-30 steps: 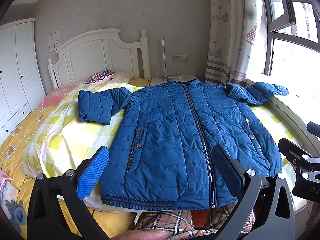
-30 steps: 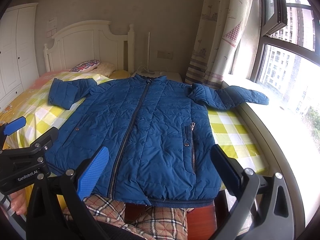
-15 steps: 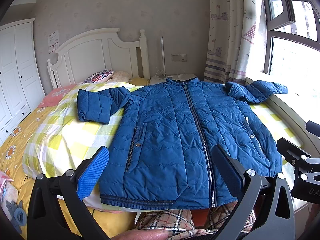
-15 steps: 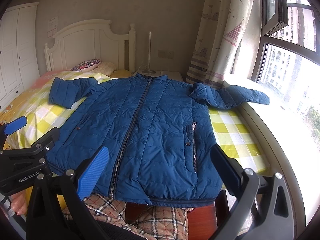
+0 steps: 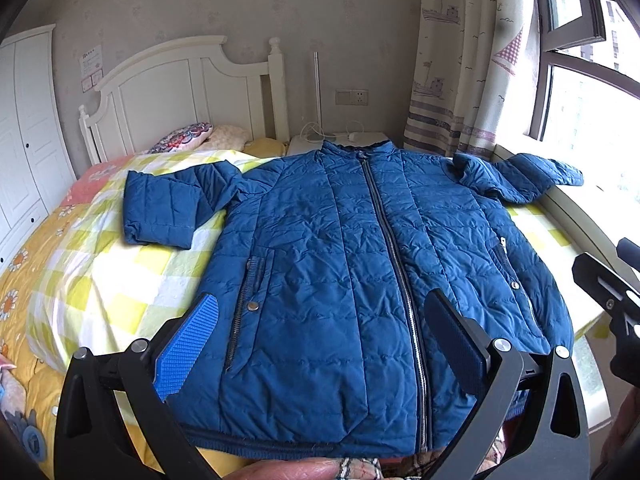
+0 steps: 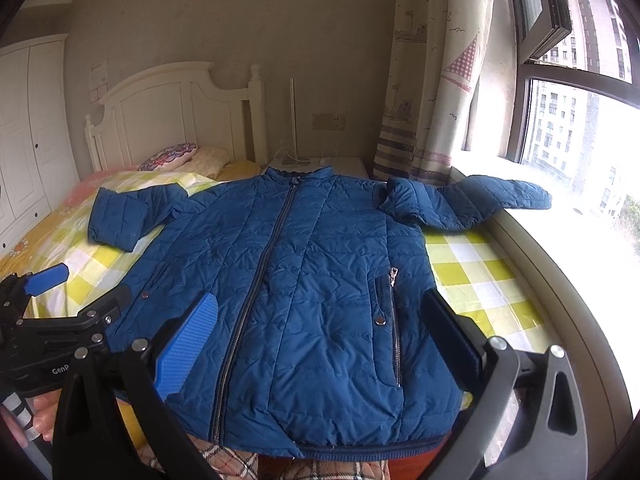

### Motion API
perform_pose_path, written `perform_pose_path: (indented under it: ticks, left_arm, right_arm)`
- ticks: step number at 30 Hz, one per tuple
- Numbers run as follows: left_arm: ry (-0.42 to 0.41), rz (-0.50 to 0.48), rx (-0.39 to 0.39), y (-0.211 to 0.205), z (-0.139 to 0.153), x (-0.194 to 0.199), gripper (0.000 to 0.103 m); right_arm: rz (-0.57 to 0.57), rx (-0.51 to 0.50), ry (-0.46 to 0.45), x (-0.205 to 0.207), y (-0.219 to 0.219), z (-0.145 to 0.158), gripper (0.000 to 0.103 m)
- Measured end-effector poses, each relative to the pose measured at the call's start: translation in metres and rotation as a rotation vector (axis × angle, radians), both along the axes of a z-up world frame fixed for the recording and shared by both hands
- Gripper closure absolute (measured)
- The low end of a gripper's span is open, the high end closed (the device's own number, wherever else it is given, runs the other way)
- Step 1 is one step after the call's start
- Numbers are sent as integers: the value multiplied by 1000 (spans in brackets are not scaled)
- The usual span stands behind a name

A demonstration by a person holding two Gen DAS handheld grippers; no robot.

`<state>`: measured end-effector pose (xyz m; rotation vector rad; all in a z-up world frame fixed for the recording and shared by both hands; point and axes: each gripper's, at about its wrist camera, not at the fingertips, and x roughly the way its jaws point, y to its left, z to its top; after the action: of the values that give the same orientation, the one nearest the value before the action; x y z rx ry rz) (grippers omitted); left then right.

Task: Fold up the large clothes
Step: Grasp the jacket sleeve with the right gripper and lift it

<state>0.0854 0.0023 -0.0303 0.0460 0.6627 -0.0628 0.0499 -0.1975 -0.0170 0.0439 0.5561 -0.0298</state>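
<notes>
A blue quilted zip jacket [image 5: 340,264] lies flat, front up, on the bed with its hem at the near edge; it also shows in the right wrist view [image 6: 304,280]. Its left sleeve [image 5: 168,208] is bent on the quilt, its right sleeve [image 6: 472,200] reaches onto the windowsill. My left gripper [image 5: 324,344] is open and empty, above the hem's left half. My right gripper [image 6: 320,340] is open and empty, above the hem's right half. Neither touches the jacket.
The bed has a yellow checked quilt [image 5: 100,280], a white headboard [image 5: 180,92] and pillows [image 5: 188,140]. A windowsill [image 6: 560,280], window and curtain [image 6: 428,80] run along the right. A white wardrobe [image 5: 20,140] stands at the left. A nightstand [image 5: 340,138] sits behind the collar.
Both grippers have moved slightly forward toward the jacket's hem. The jacket has not moved and both grippers stay open.
</notes>
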Motion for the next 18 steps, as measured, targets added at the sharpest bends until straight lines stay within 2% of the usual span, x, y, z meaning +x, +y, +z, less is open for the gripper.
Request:
perform_pose_path:
  ticks: [3,8,12,15,18]
  left_arm:
    - [55,-9,-31,2,-18,58,4]
    - [180,39,70,2,-64,163,4]
    - [245,30,102,4,-93,232,4]
    - [277,23,120,4,-114,266,4]
    - [290,19,46,12,-122,280,4]
  right_arm:
    - [-54,36,42,36,-26,-12,2]
    - [-194,118,139,111,-96,-49,2]
    - [-323,177,195,172,-167,-80,2]
    - [-400,221,224,222,-219,-99,2]
    - [-473,267,243,268,-264,-112,2]
